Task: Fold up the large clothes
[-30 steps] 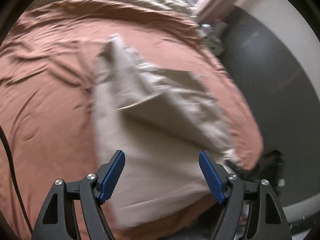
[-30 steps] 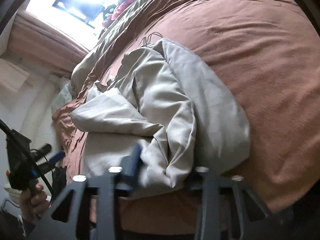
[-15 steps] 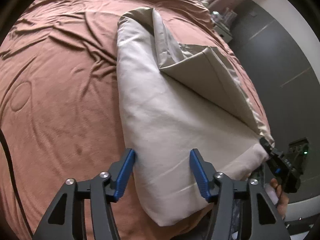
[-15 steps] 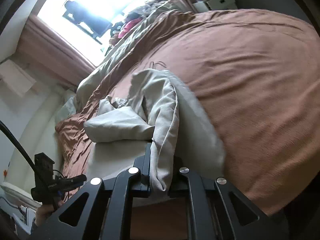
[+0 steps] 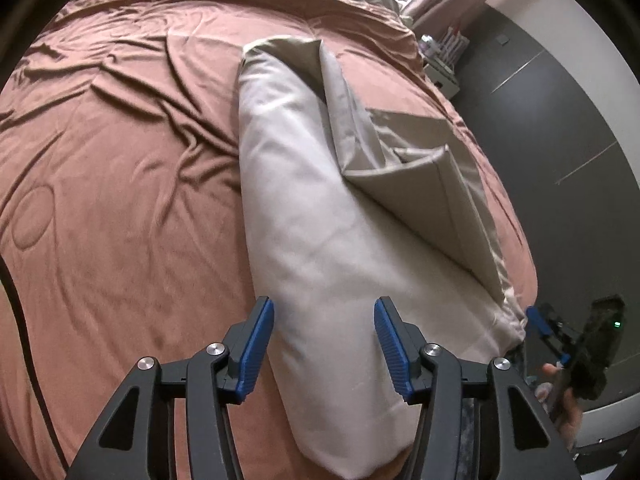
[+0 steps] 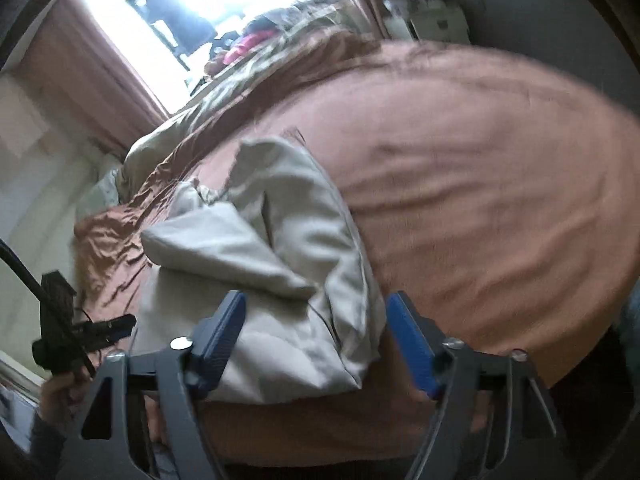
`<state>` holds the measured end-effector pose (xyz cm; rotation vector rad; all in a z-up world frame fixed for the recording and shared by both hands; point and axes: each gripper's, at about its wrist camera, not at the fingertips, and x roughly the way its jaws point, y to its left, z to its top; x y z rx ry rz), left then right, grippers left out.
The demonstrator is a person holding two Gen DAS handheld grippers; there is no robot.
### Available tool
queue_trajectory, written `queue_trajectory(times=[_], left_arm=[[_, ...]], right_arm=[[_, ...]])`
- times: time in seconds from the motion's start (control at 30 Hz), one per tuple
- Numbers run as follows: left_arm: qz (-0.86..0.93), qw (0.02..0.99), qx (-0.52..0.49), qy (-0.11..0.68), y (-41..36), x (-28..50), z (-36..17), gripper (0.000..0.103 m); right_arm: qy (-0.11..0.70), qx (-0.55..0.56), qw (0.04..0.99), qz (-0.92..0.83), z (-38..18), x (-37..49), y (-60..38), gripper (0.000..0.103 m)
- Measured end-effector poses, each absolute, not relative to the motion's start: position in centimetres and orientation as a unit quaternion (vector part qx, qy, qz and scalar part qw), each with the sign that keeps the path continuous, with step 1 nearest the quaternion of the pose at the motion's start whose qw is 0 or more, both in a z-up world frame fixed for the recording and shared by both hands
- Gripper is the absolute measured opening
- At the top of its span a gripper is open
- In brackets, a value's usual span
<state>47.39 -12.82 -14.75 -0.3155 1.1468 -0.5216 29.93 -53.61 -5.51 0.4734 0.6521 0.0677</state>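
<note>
Now the beige garment [image 5: 340,240] lies partly folded along the near edge of the bed [image 5: 120,200]. The left gripper [image 5: 324,344] hovers over it, jaws half spread; the right gripper [image 6: 316,344] has just opened its jaws, pinching nothing.

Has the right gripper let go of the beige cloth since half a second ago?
Yes. The right gripper has just opened and risen off the beige cloth, which lies on the brown bed cover.

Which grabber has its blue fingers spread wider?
The right gripper: its pads stand wide apart, having just sprung open off the beige cloth. The left gripper gapes less.
</note>
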Motion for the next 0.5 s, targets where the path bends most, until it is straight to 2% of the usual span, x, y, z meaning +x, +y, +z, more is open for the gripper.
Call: queue_trajectory(times=[0.3,0.5], left_arm=[[-0.244,0.823,-0.155,0.489,-12.4,47.8,-14.4,0.054],[-0.251,0.805,-0.184,0.505,-12.0,48.3,-15.9,0.054]], right_arm=[[0.352,0.089,0.926,0.106,-1.8,33.8,-45.8,0.073],[0.381,-0.004,0.916,0.127,-1.5,38.1,-40.5,0.073]])
